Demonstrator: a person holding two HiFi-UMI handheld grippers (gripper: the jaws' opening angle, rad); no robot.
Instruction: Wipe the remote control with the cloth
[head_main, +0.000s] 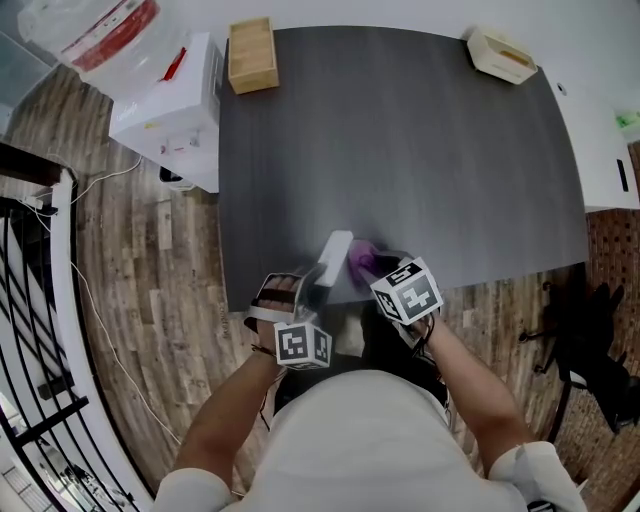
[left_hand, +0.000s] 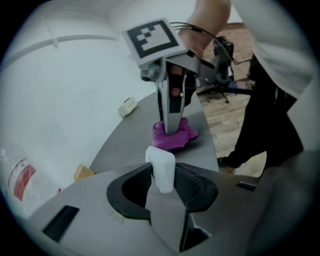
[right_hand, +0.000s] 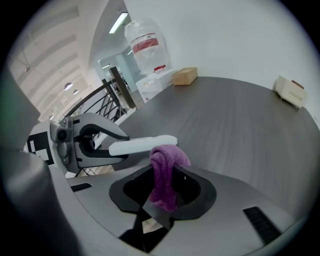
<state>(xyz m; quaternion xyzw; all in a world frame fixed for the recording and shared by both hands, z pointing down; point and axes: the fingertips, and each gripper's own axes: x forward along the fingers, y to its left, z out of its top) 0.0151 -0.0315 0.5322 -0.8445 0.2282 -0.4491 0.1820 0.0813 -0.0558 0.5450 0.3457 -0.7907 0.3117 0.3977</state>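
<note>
A white remote control (head_main: 335, 252) is held over the near edge of the dark grey table (head_main: 400, 150). My left gripper (head_main: 316, 282) is shut on its lower end, and the remote (left_hand: 161, 167) stands up between the jaws in the left gripper view. A purple cloth (head_main: 359, 259) is bunched just to the remote's right, with my right gripper (head_main: 377, 268) shut on it. In the right gripper view the cloth (right_hand: 164, 175) hangs between the jaws and its top touches the side of the remote (right_hand: 142, 146), which lies level across the view. The cloth (left_hand: 172, 140) rests low against the table top.
A wooden box (head_main: 251, 55) sits at the table's far left corner and a pale tray (head_main: 503, 55) at the far right. A white water dispenser (head_main: 165, 100) stands left of the table, a black railing (head_main: 40, 300) further left, and a dark chair (head_main: 590, 340) on the right.
</note>
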